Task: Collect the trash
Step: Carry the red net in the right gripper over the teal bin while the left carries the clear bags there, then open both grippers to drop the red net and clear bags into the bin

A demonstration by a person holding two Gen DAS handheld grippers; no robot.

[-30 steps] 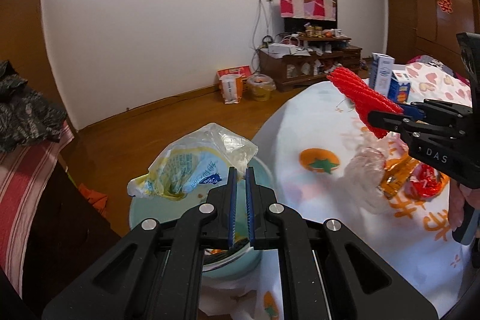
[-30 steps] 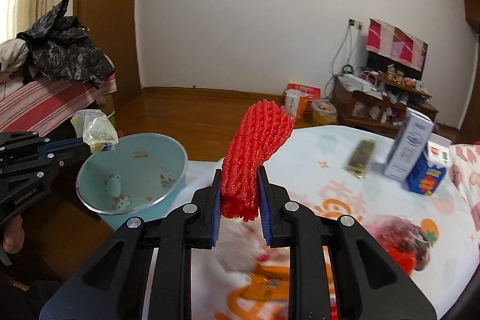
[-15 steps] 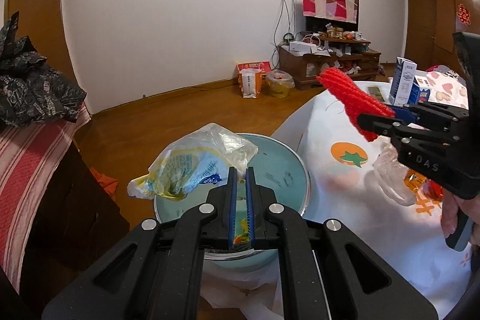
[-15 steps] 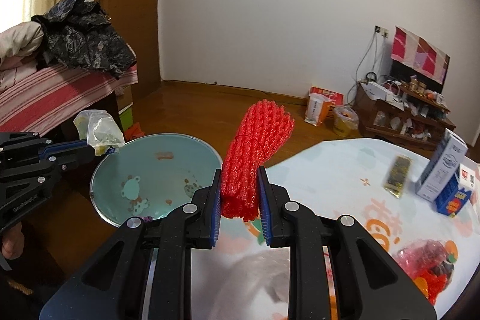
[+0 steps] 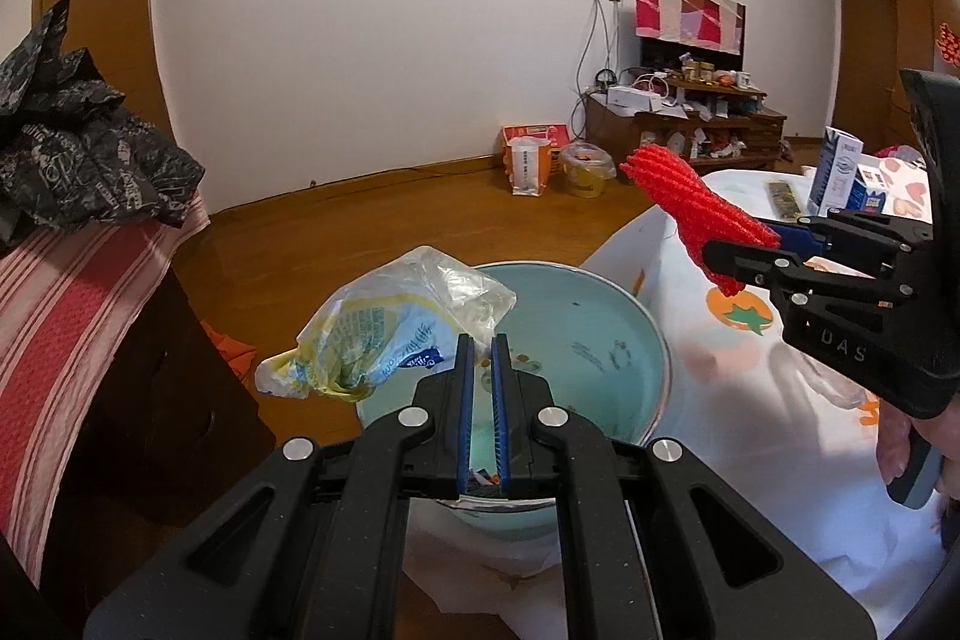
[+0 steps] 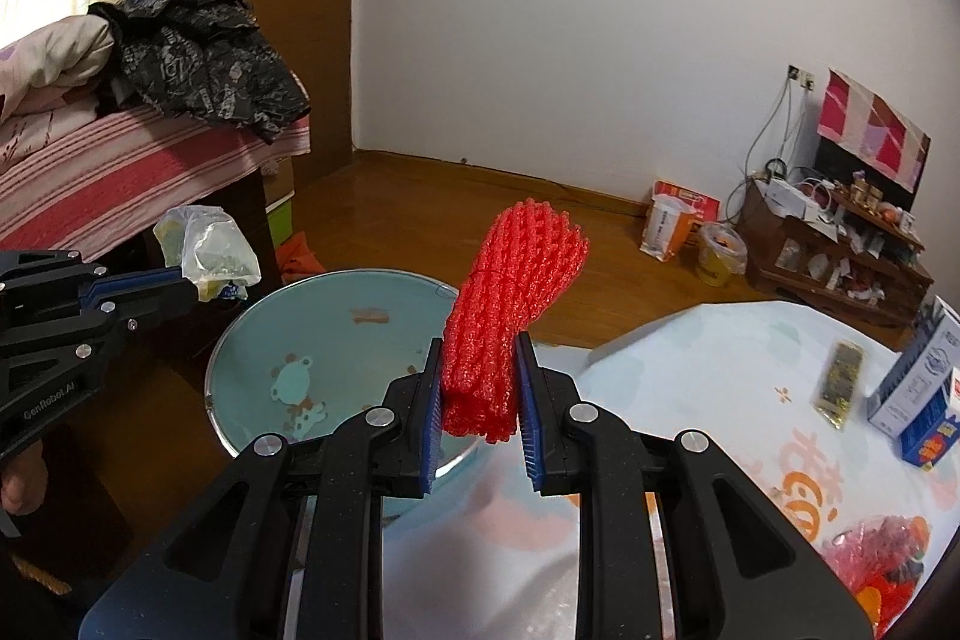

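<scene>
left tool [image 5: 482,353] pinches plastic bag [image 5: 384,334]; right tool [image 6: 478,382] grips red foam net [image 6: 510,292].

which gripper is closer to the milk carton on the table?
Right. The right gripper, clamping the red foam net, sits over the table's edge, with the milk carton farther along it; the left gripper holds the plastic bag beyond the basin.

Colours, placed relative to the basin [image 6: 336,334]:
- Basin: pale teal, with a cartoon bear print and brown marks inside.
- Foam net [image 6: 510,304], over its right rim: bright red, mesh-textured.
- Plastic bag [image 5: 384,334], over its left rim: clear, with yellow and blue print.
- Both grippers: black frames, blue pads [image 6: 429,418].
- Tablecloth [image 6: 708,370], right of basin: white, with orange motifs.
- Carton [image 6: 918,382], far right: white and blue.
- Bedding [image 6: 120,166], left of basin: red and pink stripes.
- Floor [image 6: 420,196], beyond basin: brown wood.
</scene>
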